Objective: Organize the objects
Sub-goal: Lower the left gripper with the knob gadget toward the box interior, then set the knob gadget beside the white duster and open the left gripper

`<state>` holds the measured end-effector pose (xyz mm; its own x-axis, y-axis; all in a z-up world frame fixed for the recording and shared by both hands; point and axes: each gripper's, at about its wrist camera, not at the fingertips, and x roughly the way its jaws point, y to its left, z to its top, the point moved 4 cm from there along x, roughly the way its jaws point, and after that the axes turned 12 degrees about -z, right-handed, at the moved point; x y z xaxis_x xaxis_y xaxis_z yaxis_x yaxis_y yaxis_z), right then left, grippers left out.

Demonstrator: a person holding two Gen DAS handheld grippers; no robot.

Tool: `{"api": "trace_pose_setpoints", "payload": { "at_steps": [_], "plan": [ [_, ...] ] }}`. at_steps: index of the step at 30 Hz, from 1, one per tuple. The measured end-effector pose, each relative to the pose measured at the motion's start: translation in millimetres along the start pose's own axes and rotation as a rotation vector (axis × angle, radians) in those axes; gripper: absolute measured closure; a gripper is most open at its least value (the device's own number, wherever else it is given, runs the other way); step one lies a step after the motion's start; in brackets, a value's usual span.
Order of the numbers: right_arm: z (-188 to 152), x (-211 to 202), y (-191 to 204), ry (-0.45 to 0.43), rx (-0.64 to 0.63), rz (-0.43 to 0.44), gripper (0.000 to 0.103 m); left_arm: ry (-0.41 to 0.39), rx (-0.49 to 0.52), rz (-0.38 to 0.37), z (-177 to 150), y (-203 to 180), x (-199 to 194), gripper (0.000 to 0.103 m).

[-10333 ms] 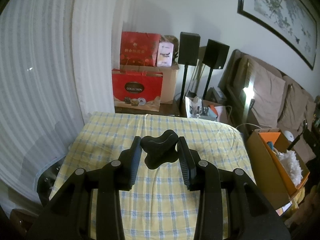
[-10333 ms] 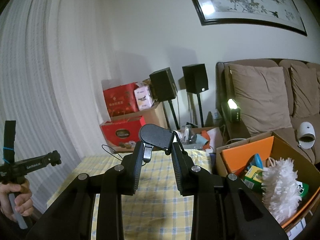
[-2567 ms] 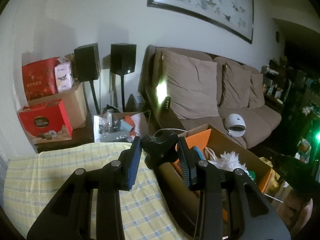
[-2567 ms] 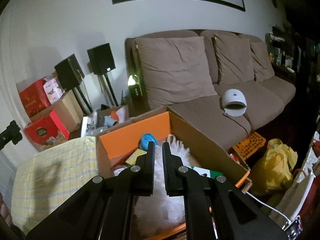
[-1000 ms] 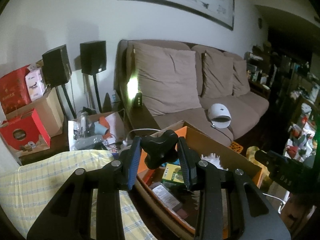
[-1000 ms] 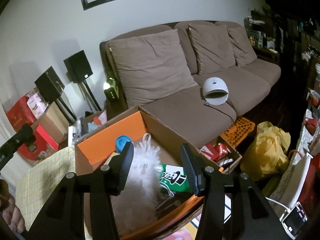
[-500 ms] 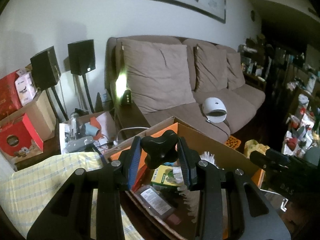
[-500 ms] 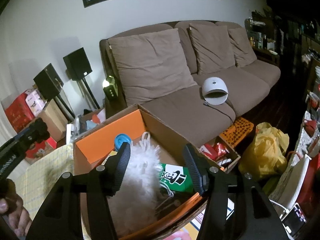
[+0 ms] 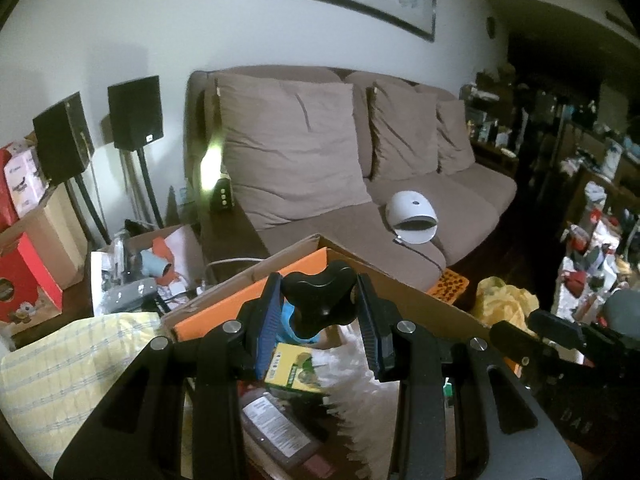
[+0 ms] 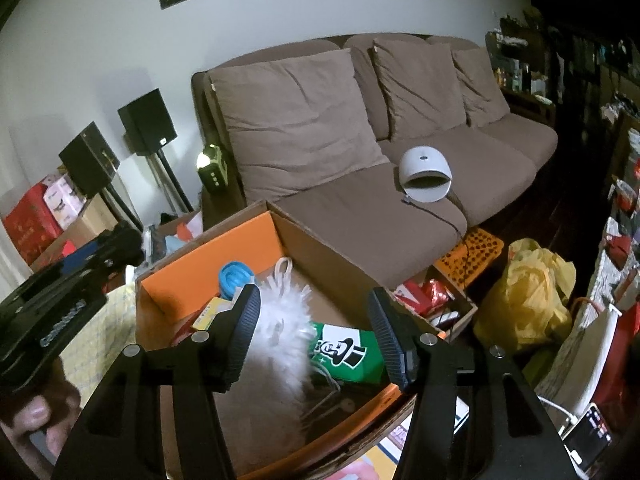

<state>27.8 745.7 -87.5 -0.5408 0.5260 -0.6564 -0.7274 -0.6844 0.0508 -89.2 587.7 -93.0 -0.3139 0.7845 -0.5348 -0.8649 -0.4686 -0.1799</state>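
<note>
A: What does the left gripper [image 9: 320,312] have?

B: A black lobed knob [image 9: 319,304], clamped between its pads at the centre of the left wrist frame. It hangs over the near wall of the box [image 9: 420,300], which fills the lower middle there.

A: And the right gripper [image 10: 314,338]?

B: Its jaws stand apart, with nothing between the pads. They sit at lower centre of the right wrist frame, above the box's open top.

A: What is in the box?

B: From the right wrist view: a white duster [image 10: 276,344] through the middle, its loop toward the upper centre of the box; a green carton [image 10: 346,350] to the right of it; a blue ring [image 10: 232,276] at the box's upper left, against the orange flap [image 10: 208,264]; a yellow packet [image 10: 210,314] just below the ring. From the left wrist view there is also a dark bottle [image 9: 276,432] lying at the bottom centre, beside a yellow-green packet; whether that packet is the same as the one seen from the right wrist view I cannot tell.

A: Around the box?

B: A yellow checked cloth [image 9: 72,368] at lower left of the left wrist frame. A brown sofa [image 10: 420,140] behind the box, with a white domed gadget [image 10: 426,176] on its seat, right of centre. Two black speakers [image 10: 146,122] on stands at left, red boxes [image 10: 32,220] further left. A yellow bag [image 10: 528,292] on the floor at right.

A: Any of the person showing?

B: A hand [image 10: 36,424] at the lower left corner of the right wrist frame, gripping the left gripper's handle.
</note>
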Motion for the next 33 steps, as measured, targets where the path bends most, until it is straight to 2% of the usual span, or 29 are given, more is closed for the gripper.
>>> {"api": "trace_pose_setpoints", "payload": {
  "at_steps": [9, 13, 16, 18, 19, 23, 28, 33],
  "plan": [
    [-5.4, 12.4, 4.3, 0.025, -0.016, -0.019, 0.044, -0.007, -0.014, -0.031, -3.0, 5.6, -5.6, 0.070],
    [-10.1, 19.5, 12.4, 0.042, -0.033, -0.013, 0.044, 0.035, -0.022, -0.067, -6.1, 8.3, -3.2, 0.070],
    [-14.0, 22.6, 19.0, 0.050, -0.054, -0.009, 0.044, 0.086, -0.050, -0.160, -10.9, 10.6, 2.3, 0.070],
    [-15.8, 24.6, 22.0, 0.055, -0.062, -0.010, 0.043, 0.108, -0.064, -0.289, -14.4, 7.2, 2.5, 0.069],
    [-16.5, 25.6, 22.5, 0.057, -0.062, -0.010, 0.043, 0.110, -0.074, -0.316, -15.8, 7.8, 1.7, 0.069],
    [-17.6, 28.7, 22.5, 0.063, -0.069, -0.014, 0.043, 0.120, -0.060, -0.254, -22.9, 10.4, 2.5, 0.069],
    [-17.6, 31.7, 22.3, 0.071, -0.068, -0.018, 0.043, 0.168, -0.072, -0.236, -33.5, 9.0, 8.0, 0.069],
    [-16.8, 29.1, 22.6, 0.069, -0.069, -0.007, 0.043, 0.191, -0.007, -0.154, -42.8, 2.3, 11.8, 0.069]
  ]
}}
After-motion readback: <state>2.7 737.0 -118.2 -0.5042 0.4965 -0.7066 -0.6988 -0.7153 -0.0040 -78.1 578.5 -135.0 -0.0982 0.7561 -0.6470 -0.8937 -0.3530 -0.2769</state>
